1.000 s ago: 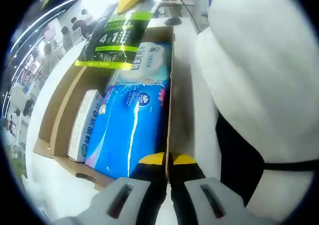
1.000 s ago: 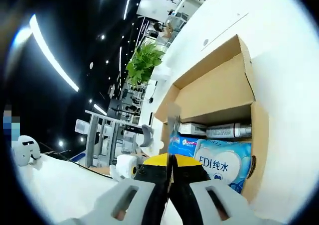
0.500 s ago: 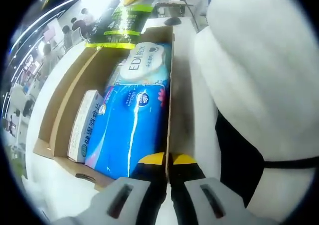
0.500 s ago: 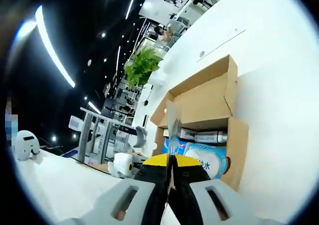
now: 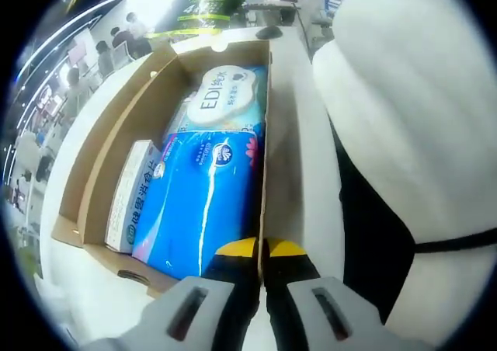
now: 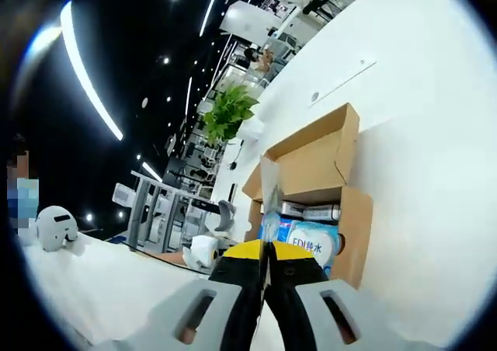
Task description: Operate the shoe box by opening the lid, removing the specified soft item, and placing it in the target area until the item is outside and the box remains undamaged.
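Since a second ago the green-black pack [image 5: 206, 1] has risen clear of the shoe box [image 5: 85, 188] toward the table's far edge, pinched by the right gripper [image 6: 264, 250]. Left gripper [image 5: 260, 250] is pressed together on the box's wall. Tugging there could tear cardboard. Inside: two blue packs, one white carton.

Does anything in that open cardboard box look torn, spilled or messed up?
Nothing stands out. The cardboard box looks intact, and the blue pack, the wipes pack and the small white carton lie neatly inside. The left gripper pinches one wall.
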`<state>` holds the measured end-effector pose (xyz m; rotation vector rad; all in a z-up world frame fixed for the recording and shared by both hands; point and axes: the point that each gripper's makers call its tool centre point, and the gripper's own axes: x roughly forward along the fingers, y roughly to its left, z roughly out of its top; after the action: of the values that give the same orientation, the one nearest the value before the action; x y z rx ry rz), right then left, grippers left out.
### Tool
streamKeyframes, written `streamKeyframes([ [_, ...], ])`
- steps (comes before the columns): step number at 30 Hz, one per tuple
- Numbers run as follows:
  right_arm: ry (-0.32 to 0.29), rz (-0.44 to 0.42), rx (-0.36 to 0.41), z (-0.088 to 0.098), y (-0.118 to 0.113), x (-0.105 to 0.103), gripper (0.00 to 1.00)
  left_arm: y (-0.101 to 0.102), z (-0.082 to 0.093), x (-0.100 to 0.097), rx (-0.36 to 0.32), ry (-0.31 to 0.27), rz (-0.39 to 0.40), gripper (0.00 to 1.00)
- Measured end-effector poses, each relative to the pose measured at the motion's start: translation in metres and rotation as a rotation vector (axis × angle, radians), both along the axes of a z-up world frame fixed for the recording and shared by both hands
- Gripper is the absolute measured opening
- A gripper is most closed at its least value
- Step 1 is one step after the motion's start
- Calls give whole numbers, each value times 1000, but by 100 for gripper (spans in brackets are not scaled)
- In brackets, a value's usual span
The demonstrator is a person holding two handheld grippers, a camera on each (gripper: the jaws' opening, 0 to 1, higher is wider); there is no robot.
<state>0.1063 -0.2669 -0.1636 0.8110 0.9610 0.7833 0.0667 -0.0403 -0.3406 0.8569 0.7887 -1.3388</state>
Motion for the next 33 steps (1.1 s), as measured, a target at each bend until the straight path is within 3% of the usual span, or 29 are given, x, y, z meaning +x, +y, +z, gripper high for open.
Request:
streamKeyframes([
  [10,-7,-6,-30,3,-24,0,0,0,1,-1,3,-1,9,2],
  [15,-2,60,-4,13,-29,-12,0,0,0,0,3,0,4,2],
  [25,-41,10,35,24,-48,-10,0,0,1,-1,3,3,2,2],
  [31,19,-13,-42,-3,-88,-4,0,0,0,0,3,3,4,2],
  [33,5,10,-84,-8,-94,-5,0,0,0,0,3,4,6,2],
])
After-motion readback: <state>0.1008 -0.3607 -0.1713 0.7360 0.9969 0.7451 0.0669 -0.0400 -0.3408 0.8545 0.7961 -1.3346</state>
